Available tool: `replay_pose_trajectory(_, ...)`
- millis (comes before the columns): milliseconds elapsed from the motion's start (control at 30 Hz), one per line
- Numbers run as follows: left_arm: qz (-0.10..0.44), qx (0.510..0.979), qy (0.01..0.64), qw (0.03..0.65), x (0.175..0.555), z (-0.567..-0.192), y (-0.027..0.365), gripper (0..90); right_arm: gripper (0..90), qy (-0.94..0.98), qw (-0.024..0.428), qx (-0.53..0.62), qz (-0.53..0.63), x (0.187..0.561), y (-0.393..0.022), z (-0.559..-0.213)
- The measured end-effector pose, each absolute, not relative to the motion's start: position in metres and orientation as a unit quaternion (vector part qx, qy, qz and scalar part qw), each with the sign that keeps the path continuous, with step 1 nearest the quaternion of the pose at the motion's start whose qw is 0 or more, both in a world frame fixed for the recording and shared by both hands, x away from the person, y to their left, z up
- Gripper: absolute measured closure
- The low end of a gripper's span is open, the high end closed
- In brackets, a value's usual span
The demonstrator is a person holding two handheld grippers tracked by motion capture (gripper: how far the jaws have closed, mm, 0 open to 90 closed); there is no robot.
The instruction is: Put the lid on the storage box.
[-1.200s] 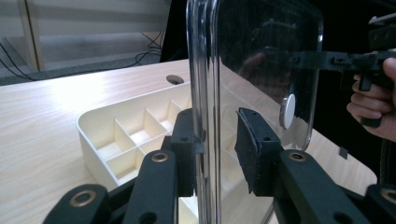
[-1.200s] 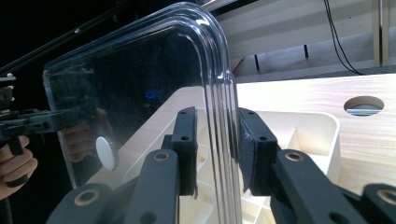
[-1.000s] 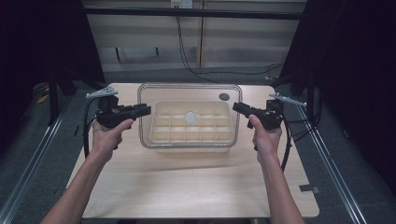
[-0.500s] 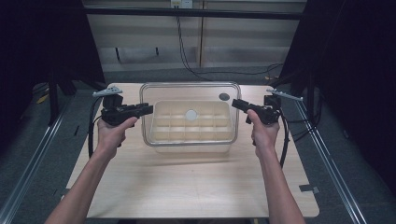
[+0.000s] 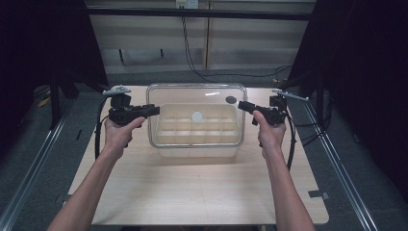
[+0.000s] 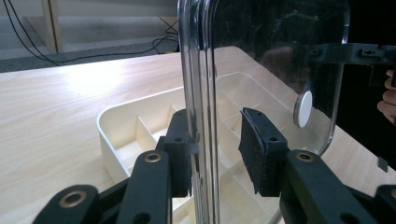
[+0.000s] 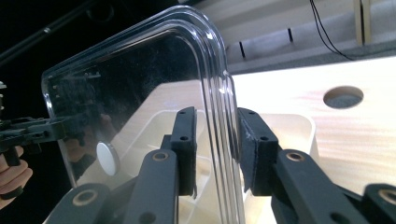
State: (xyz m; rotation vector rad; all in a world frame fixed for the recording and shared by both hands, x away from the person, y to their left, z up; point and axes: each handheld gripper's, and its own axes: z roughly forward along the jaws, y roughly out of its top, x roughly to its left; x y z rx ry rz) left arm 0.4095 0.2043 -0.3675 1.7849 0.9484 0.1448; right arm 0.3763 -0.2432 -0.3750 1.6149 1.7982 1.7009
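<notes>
**Clear lid hovers over the divided box, and the left grip is letting go**

Here we are above the far half of the table point(image 5: 202, 192), midway between its left and right edges. The clear lid point(image 5: 196, 115) is held a little above the cream divided box point(image 5: 197, 139), one gripper on each short end, and it is not seated yet.

Look at the left gripper point(image 6: 215, 154): its jaws have just been opening. One pad sits against the lid's rim, while the other pad point(image 6: 252, 154) stands clear of the plastic with a visible gap. So that side is spread, the rim between the pads but not pinched.

Over on the right gripper point(image 7: 215, 149), a different story: both pads are right up against the rim at the lid's rounded corner, pinching it.

How to do this well, as I judge it? The lid needs to come down level, its rounded corners squared over the box's corners and the white knob point(image 5: 197, 116) centred. With the left side loose, that end could drop and tilt, so the right should keep the rim steady and lower gently. Then release evenly and draw both grippers straight out sideways, without dragging the lid off line.
</notes>
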Motion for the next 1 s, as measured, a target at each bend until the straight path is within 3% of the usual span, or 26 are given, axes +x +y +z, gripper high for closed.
replay_pose_trajectory(1000,0.005,0.732,0.446,0.514,0.454,-0.397,0.199,59.8,68.2,0.612,0.082,0.574,0.538,0.410,-0.242,-0.400)
